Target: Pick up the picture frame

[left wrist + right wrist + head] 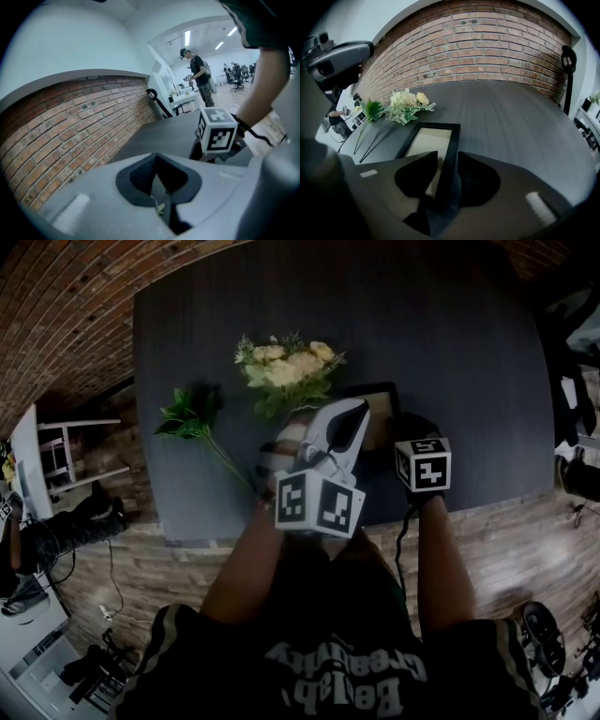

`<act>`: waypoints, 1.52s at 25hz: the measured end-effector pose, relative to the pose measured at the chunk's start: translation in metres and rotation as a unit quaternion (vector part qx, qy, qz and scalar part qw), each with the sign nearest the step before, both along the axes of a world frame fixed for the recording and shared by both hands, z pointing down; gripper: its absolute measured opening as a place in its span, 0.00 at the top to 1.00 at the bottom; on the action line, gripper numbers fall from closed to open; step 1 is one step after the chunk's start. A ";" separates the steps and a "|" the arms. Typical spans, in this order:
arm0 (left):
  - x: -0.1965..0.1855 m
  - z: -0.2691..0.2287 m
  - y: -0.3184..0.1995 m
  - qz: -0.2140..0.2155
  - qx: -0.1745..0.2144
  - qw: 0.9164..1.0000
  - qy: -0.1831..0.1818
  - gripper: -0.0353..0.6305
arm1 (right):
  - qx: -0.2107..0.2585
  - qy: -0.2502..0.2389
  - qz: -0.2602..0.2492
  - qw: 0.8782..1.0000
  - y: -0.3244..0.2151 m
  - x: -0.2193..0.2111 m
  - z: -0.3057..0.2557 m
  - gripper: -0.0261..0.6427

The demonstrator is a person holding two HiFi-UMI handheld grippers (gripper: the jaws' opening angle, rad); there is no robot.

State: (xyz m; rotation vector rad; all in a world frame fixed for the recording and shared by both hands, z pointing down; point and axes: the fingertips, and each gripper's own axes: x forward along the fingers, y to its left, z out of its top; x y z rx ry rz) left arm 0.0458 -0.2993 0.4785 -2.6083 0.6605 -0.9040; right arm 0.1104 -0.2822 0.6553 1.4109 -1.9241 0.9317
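Black moulding borders the picture frame, which appears to lie flat on the dark grey table, towards the front edge and right of centre. The cream flower bouquet lies just beside it on the left, and a leafy sprig lies farther towards the left edge.

We read the right gripper as clamped on the frame's right-hand rail. One jaw sits inside the rail over the pale mat, and the other sits outside it on the table side. The left gripper is raised above the bouquet's stems with its jaws together. A small greenish scrap, apparently a bit of leaf, shows at the closing line.

We judge the grasp made and the lift not yet begun. We note the following hazards:

- Rotation in the grip. The jaws hold one rail near its front end, away from the frame's middle, so the far end may sag or swing on lifting.
- Slippage. The rail looks smooth and narrow, so a fast lift may pull it from the pads.
- Glazing damage. The inner jaw bears close to the mat, and a twist may lever against it.
- Collision. A sideways swing may sweep the bouquet or strike the left gripper.
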 end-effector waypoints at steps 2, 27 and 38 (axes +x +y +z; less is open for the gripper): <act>0.000 0.000 -0.001 0.000 -0.001 1.000 0.001 0.94 | -0.002 -0.005 0.001 1.000 0.000 0.000 0.001 0.75; -0.001 0.001 0.005 -0.003 0.001 1.000 0.002 0.94 | 0.060 -0.002 0.023 0.998 0.003 0.010 -0.021 0.86; -0.005 -0.010 0.006 -0.012 0.009 1.000 0.006 0.94 | 0.118 0.013 0.025 0.993 -0.002 0.010 -0.060 0.86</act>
